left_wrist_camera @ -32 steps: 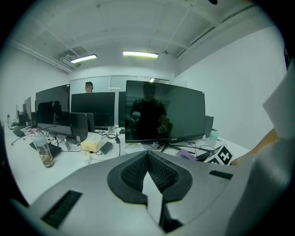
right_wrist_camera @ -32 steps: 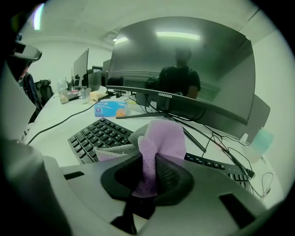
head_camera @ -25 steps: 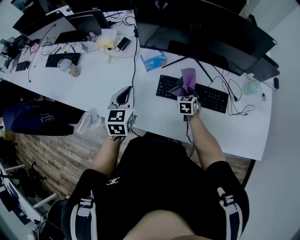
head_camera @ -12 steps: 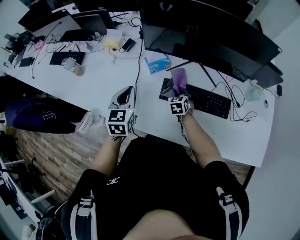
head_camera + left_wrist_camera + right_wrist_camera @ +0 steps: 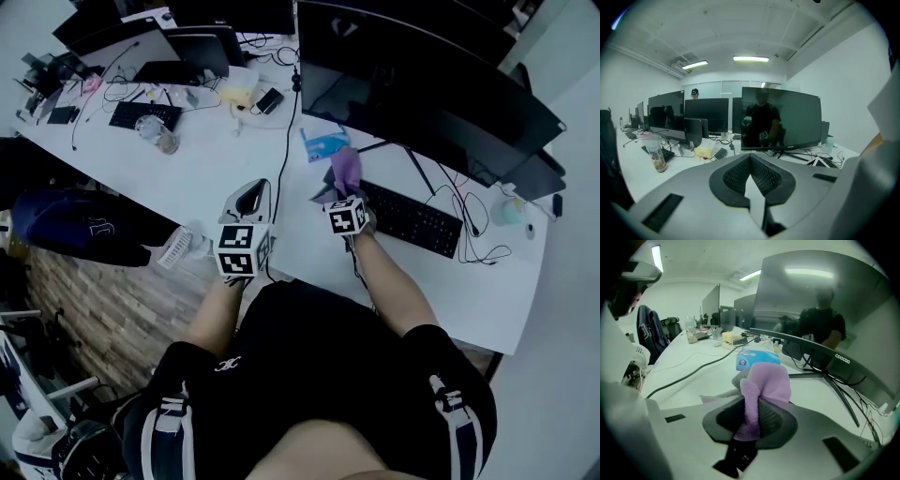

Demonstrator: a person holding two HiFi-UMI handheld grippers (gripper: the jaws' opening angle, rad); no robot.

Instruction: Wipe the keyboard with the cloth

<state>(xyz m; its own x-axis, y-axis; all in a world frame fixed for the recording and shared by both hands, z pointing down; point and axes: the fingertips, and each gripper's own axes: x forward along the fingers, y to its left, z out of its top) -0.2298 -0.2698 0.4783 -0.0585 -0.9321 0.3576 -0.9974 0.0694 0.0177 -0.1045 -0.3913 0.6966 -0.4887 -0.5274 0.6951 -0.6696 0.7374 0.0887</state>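
A black keyboard lies on the white desk below a large dark monitor. My right gripper hovers at the keyboard's left end, shut on a purple cloth. In the right gripper view the cloth bunches up between the jaws of the right gripper and hides the keyboard. My left gripper rests near the desk's front edge, left of the keyboard. The left gripper is shut, with nothing between its jaws.
A blue tissue pack lies just behind the cloth, also in the right gripper view as the tissue pack. A black cable runs across the desk. A glass jar, a second keyboard and a small white fan are at left.
My right gripper has slid left along the keyboard with the cloth, from its middle to its left end. The left gripper has stayed in place.
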